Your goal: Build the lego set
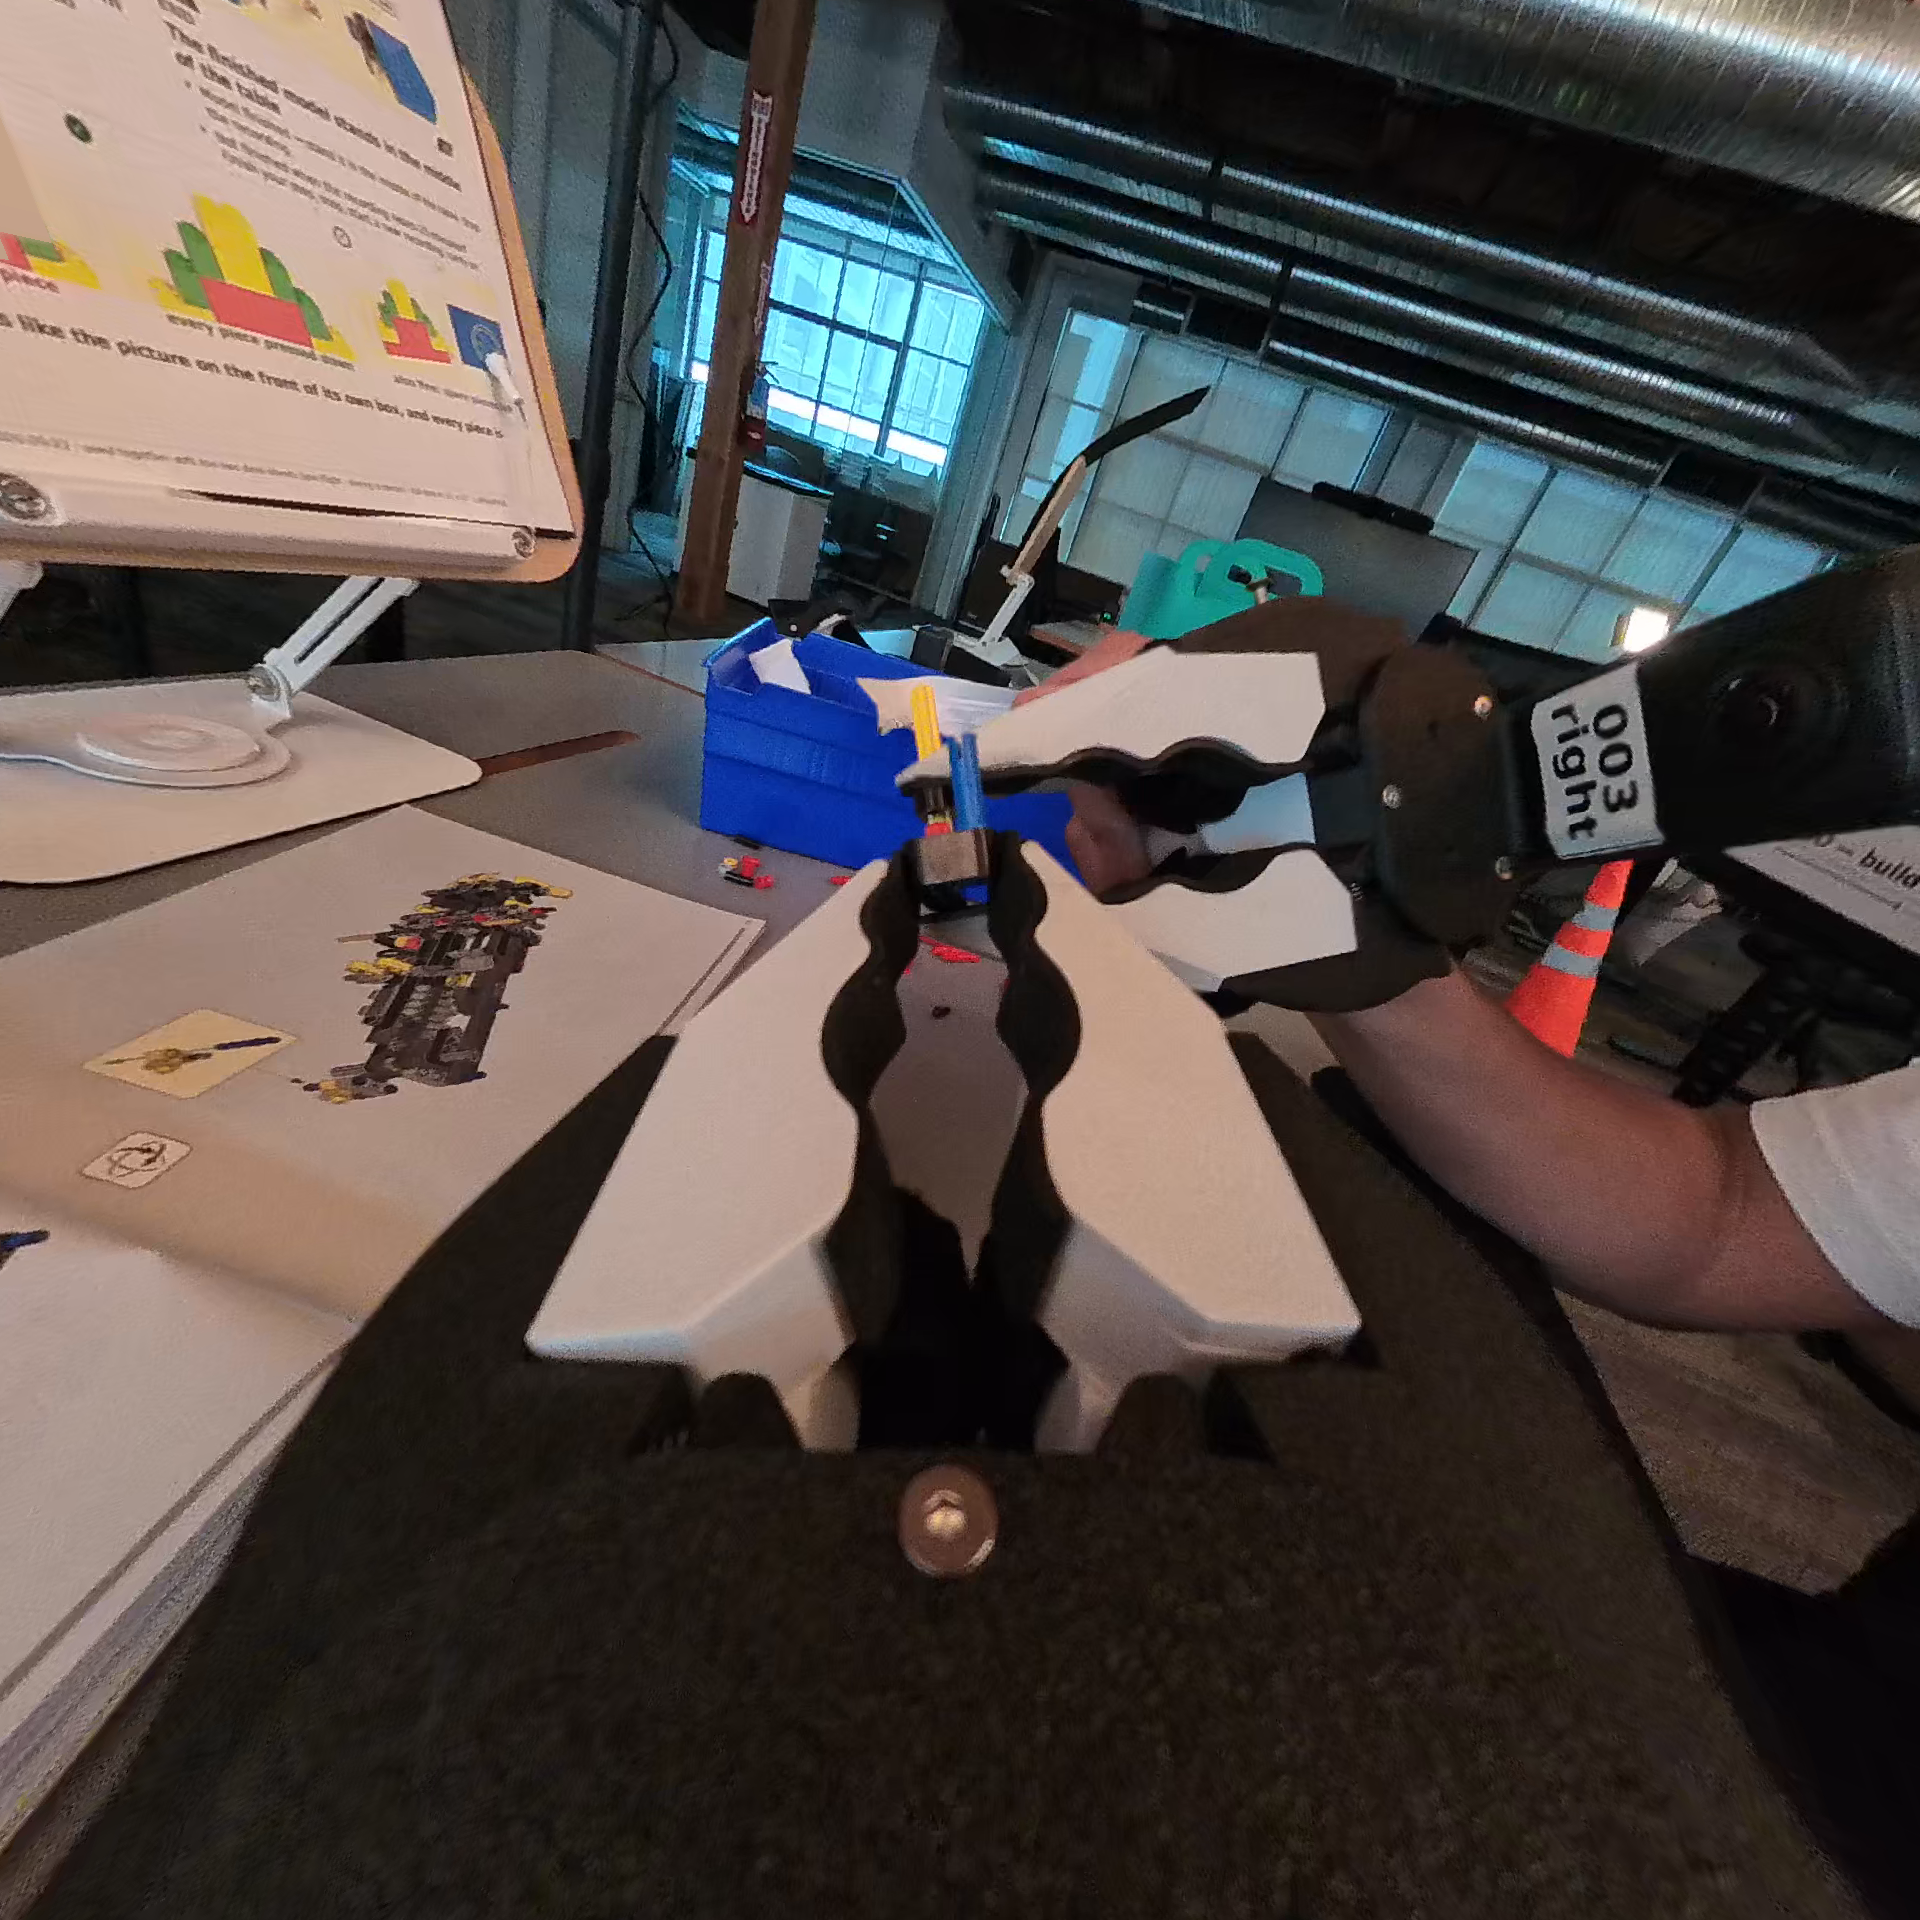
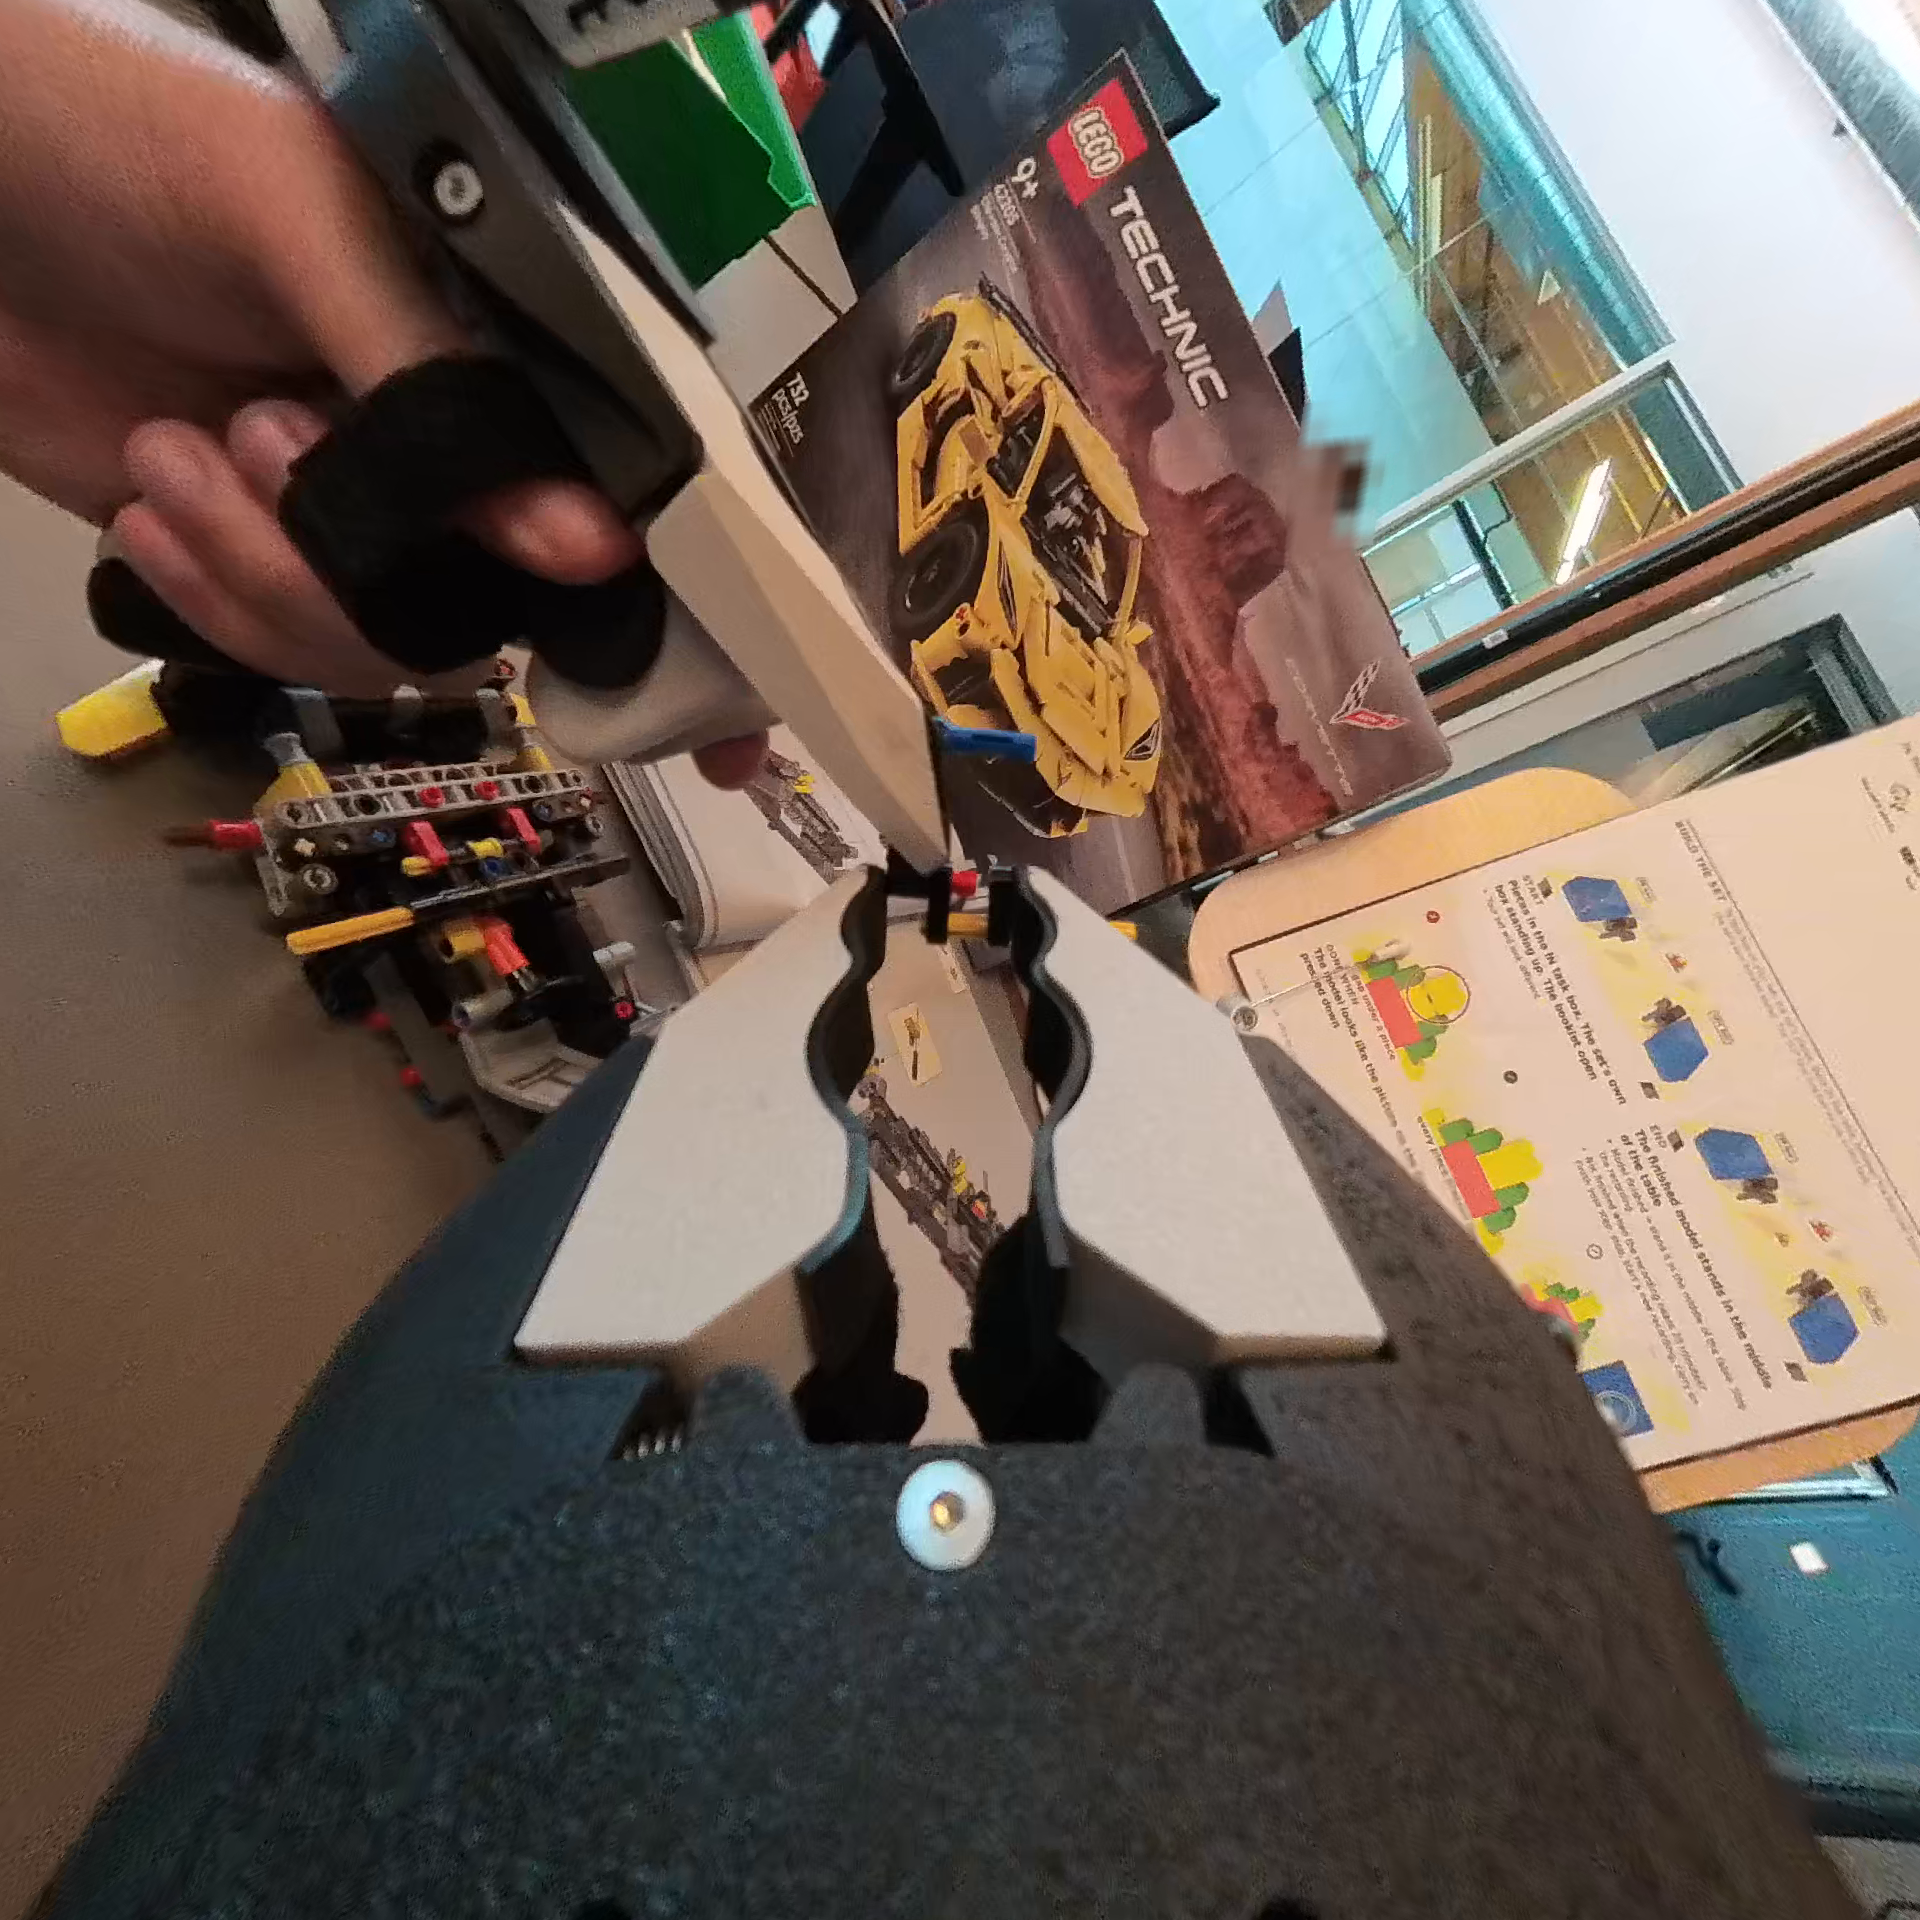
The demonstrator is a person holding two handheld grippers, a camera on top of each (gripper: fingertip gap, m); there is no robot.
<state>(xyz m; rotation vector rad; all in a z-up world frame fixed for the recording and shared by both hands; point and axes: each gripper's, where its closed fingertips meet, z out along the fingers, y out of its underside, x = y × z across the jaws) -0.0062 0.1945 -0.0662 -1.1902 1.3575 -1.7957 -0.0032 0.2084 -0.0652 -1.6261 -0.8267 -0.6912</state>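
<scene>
My left gripper (image 1: 951,868) is shut on a small dark grey sub-assembly (image 1: 948,857) held above the table. A blue axle (image 1: 966,779) and a yellow axle (image 1: 923,717) stick up from it. My right gripper (image 1: 966,810) comes in from the right and meets the same piece at the axles. In the right wrist view my right gripper (image 2: 948,902) is shut on the black part of the sub-assembly (image 2: 940,904), with its yellow axle (image 2: 971,923) and a red pin (image 2: 964,881). The left gripper (image 2: 920,842) reaches in from the upper left, with the blue axle (image 2: 982,740) beside its tip.
The partly built model (image 2: 436,883) lies on the table to the left. The set's box (image 2: 1091,520) stands behind. An open booklet (image 1: 364,987) lies at left, and an instruction sheet stands on a board (image 1: 260,260). A blue bin (image 1: 790,769) and loose pieces (image 1: 748,868) lie beyond. Only a small space, under 4 cm, lies between the two pairs of fingers.
</scene>
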